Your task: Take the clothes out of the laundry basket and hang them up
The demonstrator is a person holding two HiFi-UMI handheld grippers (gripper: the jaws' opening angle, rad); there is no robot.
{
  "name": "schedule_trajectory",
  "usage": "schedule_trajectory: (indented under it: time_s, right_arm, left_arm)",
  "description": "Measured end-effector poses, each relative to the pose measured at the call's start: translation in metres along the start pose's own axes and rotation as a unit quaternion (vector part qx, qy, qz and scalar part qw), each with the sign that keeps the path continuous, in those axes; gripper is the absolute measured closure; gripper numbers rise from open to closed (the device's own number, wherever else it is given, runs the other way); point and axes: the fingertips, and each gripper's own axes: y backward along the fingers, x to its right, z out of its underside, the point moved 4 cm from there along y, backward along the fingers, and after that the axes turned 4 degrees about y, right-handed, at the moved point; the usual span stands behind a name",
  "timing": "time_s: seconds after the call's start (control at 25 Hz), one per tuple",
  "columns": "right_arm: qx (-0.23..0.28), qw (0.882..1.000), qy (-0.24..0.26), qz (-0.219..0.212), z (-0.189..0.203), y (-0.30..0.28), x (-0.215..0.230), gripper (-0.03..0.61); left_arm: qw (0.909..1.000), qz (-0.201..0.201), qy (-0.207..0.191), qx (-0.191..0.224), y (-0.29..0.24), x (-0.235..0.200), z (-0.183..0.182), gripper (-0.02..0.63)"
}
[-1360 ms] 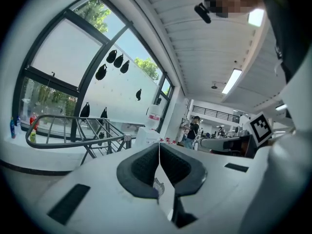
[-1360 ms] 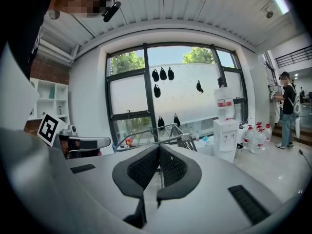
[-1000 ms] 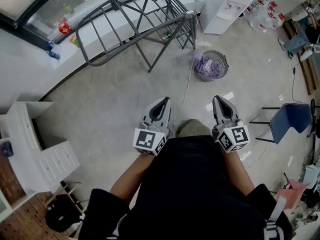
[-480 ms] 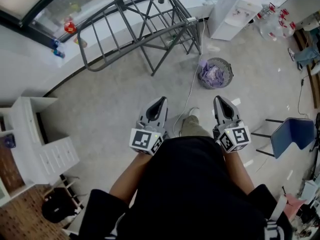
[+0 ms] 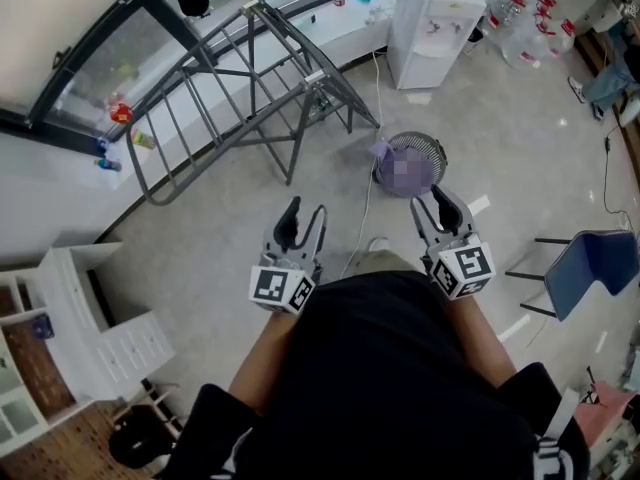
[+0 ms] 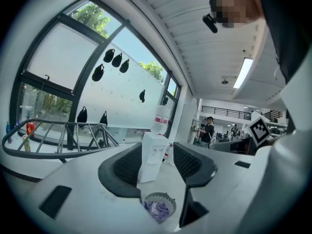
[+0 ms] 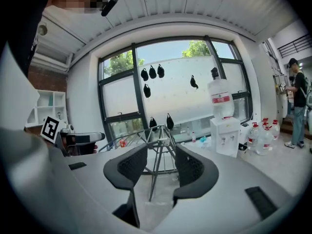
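A round mesh laundry basket (image 5: 411,164) holding purple clothes (image 6: 159,211) stands on the floor just beyond my right gripper (image 5: 434,204). The grey metal drying rack (image 5: 245,93) stands further off to the left, empty. My left gripper (image 5: 303,218) hovers over bare floor, short of the rack. Both grippers have just been opening and now stand open with nothing between their pads. In the left gripper view, the left gripper (image 6: 157,162) looks towards the basket, which sits low between the jaws. The right gripper (image 7: 161,167) faces the rack (image 7: 158,143).
A white water dispenser (image 5: 430,18) stands behind the basket, with several water bottles (image 5: 520,18) to its right. A cable (image 5: 368,203) runs across the floor between my grippers. A blue chair (image 5: 590,258) is at the right and white shelves (image 5: 80,318) at the left.
Both grippers were shut and are now open. I have moved forward, so the basket and the rack lie closer to the grippers.
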Motion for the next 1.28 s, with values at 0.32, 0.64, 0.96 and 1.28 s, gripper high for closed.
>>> schedule_trajectory:
  time_s: [0.32, 0.64, 0.96, 1.28]
  right_arm:
    - [-0.069, 0.997, -0.04, -0.002, 0.054, -0.014, 0.083, 0.41]
    - [-0.203, 0.978, -0.051, -0.003, 0.192, -0.084, 0.165, 0.408]
    - [-0.309, 0.95, 0.003, -0.037, 0.372, -0.215, 0.229, 0.407]
    - [-0.439, 0.89, 0.089, -0.085, 0.563, -0.25, 0.274, 0.399]
  left_arm:
    - [0.9985, -0.029, 0.013, -0.044, -0.048, 0.009, 0.025, 0.396]
    - [0.9949, -0.036, 0.045, -0.083, -0.093, 0.012, 0.078, 0.396]
    - [0.992, -0.027, 0.072, -0.1, -0.169, -0.031, 0.195, 0.396]
    - [0.9887, -0.036, 0.091, -0.114, -0.175, -0.051, 0.291, 0.396]
